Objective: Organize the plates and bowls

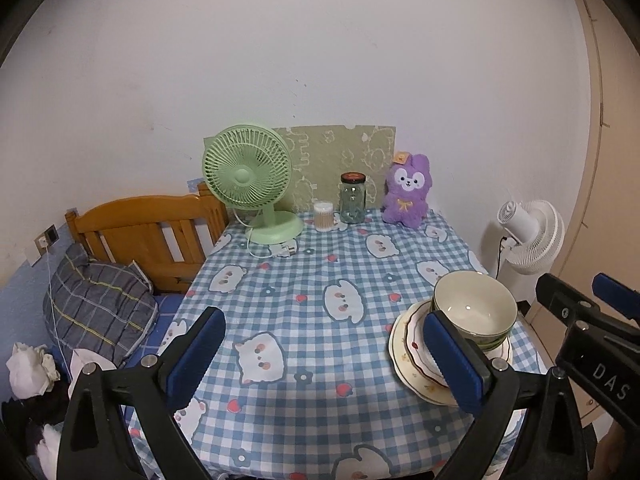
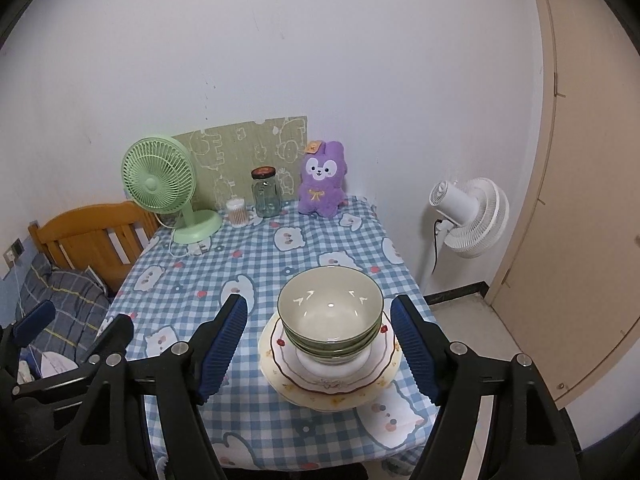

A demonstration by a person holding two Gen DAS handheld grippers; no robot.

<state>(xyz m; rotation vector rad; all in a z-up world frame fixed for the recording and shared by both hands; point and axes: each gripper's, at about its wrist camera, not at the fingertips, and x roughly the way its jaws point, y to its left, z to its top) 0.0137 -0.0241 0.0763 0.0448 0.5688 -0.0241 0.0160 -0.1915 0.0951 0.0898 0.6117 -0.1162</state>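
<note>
Green bowls sit nested on a white red-rimmed plate, which lies on a wider yellowish plate, near the front right of the checked tablecloth. My right gripper is open, with its blue pads on either side of the stack in view and not touching it. My left gripper is open and holds nothing over the cloth, left of the bowls and plates. The right gripper's black frame shows at the right edge of the left wrist view.
Along the back wall stand a green desk fan, a cotton-swab tub, a glass jar and a purple plush. A wooden headboard and pillow lie left of the table. A white floor fan and a door are on the right.
</note>
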